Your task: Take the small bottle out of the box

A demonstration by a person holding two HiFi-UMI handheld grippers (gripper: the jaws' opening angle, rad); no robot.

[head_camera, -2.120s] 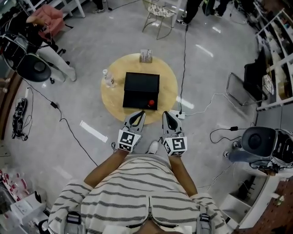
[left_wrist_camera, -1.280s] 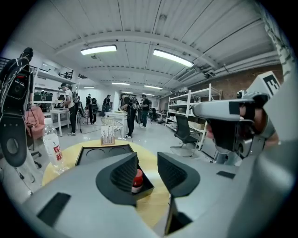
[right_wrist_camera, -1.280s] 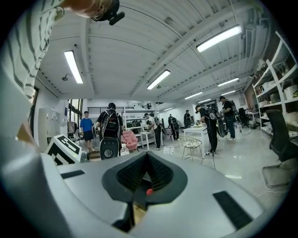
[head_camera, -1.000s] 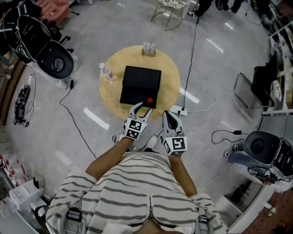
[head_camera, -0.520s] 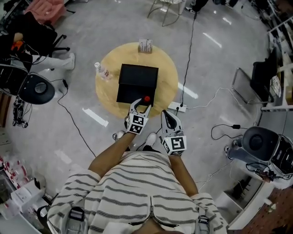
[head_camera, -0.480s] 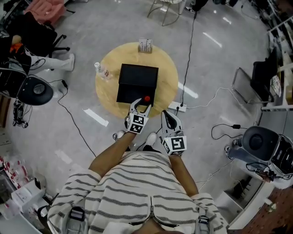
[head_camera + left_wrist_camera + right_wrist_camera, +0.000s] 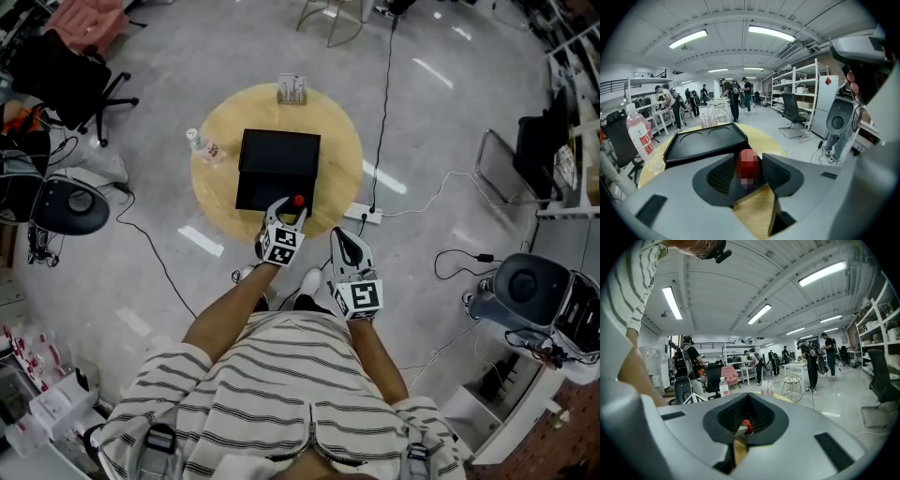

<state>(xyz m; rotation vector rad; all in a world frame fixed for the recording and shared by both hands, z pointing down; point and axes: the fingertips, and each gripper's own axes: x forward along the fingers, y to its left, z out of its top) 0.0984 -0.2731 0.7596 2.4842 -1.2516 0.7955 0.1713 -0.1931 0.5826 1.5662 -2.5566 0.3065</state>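
A shut black box [image 7: 277,169] lies mid-way on a round wooden table [image 7: 342,159]. A small red-topped bottle [image 7: 298,200] stands at the box's near right corner. My left gripper [image 7: 289,210] reaches over the table's near edge. In the left gripper view the bottle [image 7: 747,164] stands between its jaws, which are closing, with thin gaps still showing beside it. The box [image 7: 701,143] lies behind. My right gripper [image 7: 345,240] hangs off the table over the floor, jaws together. In its own view the red top [image 7: 746,426] shows past the gripper's tips [image 7: 742,431].
A clear water bottle [image 7: 201,147] with a pink label stands at the table's left edge. A small rack [image 7: 292,89] sits at the far edge. A power strip [image 7: 362,214] and cables lie on the floor right of the table. An office chair [image 7: 66,202] stands at left.
My left gripper has moved forward from beside the right one to the table's near edge, up to the red-topped bottle. The right gripper has stayed in place.
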